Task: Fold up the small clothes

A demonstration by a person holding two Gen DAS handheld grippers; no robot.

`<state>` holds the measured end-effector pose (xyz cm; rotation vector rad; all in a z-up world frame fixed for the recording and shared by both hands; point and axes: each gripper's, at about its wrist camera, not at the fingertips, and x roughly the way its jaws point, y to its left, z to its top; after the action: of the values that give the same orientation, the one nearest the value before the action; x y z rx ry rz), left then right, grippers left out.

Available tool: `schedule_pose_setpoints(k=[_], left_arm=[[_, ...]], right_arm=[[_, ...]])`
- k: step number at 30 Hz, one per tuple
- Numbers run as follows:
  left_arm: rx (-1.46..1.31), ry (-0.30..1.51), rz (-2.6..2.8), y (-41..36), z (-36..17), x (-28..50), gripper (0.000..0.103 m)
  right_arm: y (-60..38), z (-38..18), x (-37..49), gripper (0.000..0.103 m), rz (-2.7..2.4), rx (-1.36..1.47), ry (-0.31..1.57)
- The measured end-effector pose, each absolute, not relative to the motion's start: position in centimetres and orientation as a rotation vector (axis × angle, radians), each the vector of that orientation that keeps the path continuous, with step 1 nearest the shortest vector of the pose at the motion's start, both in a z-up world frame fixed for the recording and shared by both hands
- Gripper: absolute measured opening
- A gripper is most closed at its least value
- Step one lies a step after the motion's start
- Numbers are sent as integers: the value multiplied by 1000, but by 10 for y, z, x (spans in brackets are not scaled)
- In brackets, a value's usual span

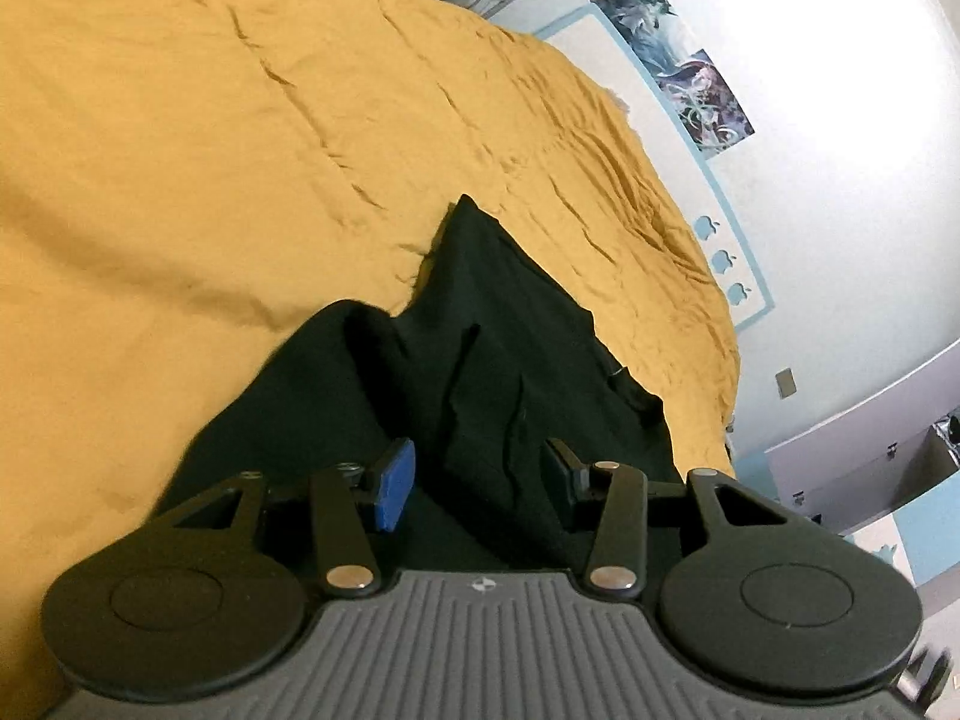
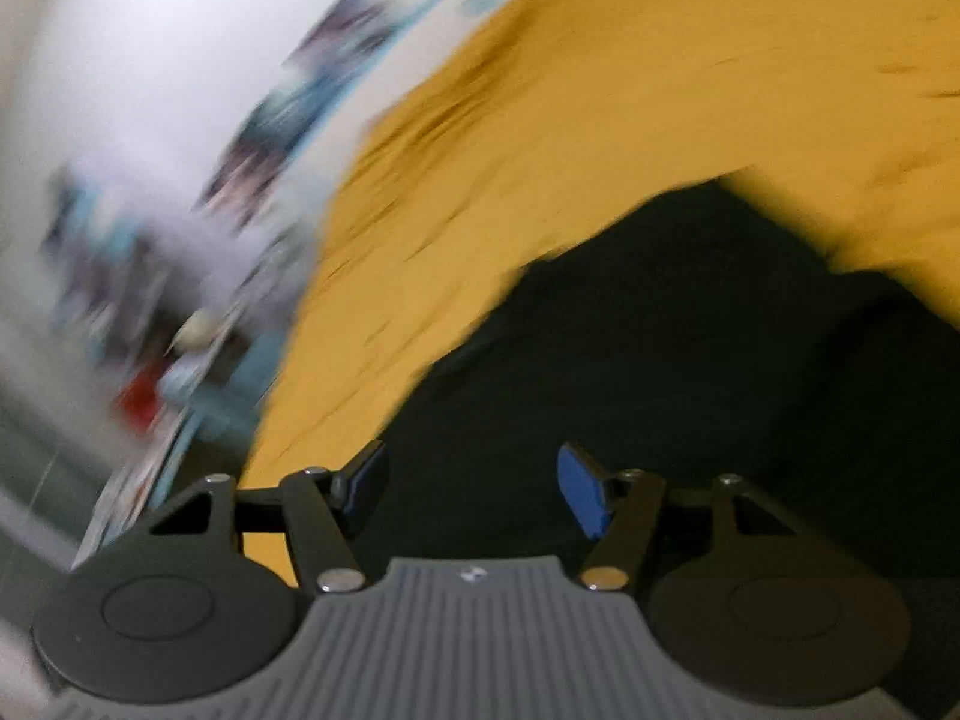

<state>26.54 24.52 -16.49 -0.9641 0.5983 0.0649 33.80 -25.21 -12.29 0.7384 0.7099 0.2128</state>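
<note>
A black garment [image 1: 498, 324] lies crumpled on the mustard-yellow bedsheet [image 1: 240, 120], with a pointed corner toward the far side and folds down its middle. My left gripper [image 1: 477, 474] hovers over its near part with the jaws apart and nothing pinched between the blue pads [image 1: 393, 483]. The right wrist view is motion-blurred. There the same black garment [image 2: 660, 330] spreads over the yellow sheet [image 2: 600, 90], and my right gripper [image 2: 471, 486] stands open above its near edge, with no cloth between the fingers.
The bed's far edge meets a white wall with a row of posters [image 1: 678, 60] and a light-blue border. A pale cabinet [image 1: 870, 468] stands beyond the bed's right corner. In the right wrist view, blurred clutter with something red [image 2: 138, 402] sits left of the bed.
</note>
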Motion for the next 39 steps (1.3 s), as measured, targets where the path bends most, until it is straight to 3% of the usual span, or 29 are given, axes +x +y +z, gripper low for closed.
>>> schedule_pose_setpoints(k=[6,9,19,20,21,22,30,33,36,37,38,39], left_arm=[[-796,608,89,240,-156,303,52],[-757,681,108,239,-160,327,52],[-789,739,50,230,-178,358,54],[-796,745,41,229,-180,361,50],[-793,747,37,228,-181,363,22],[-781,746,24,227,-181,363,10],[-784,530,29,238,-143,323,7],[-807,620,42,252,-161,323,7],[-834,735,45,254,-188,329,8],[-850,734,46,257,-193,328,9],[-873,732,43,259,-194,327,10],[-885,733,36,262,-193,326,11]], right_arm=[[-361,-132,326,62,-19,874,693],[-373,-138,324,66,-15,889,673],[-388,-171,326,65,55,992,713],[-390,-173,328,65,55,1008,716],[-390,-177,330,65,54,1025,712],[-390,-179,332,65,50,1037,704],[-398,-195,358,64,-22,1104,664],[-400,-199,360,62,-18,1124,666],[-398,-207,363,47,-39,1067,696],[-397,-208,364,31,-53,1047,706],[-396,-210,365,6,-69,1027,715],[-396,-210,367,1,-99,996,733]])
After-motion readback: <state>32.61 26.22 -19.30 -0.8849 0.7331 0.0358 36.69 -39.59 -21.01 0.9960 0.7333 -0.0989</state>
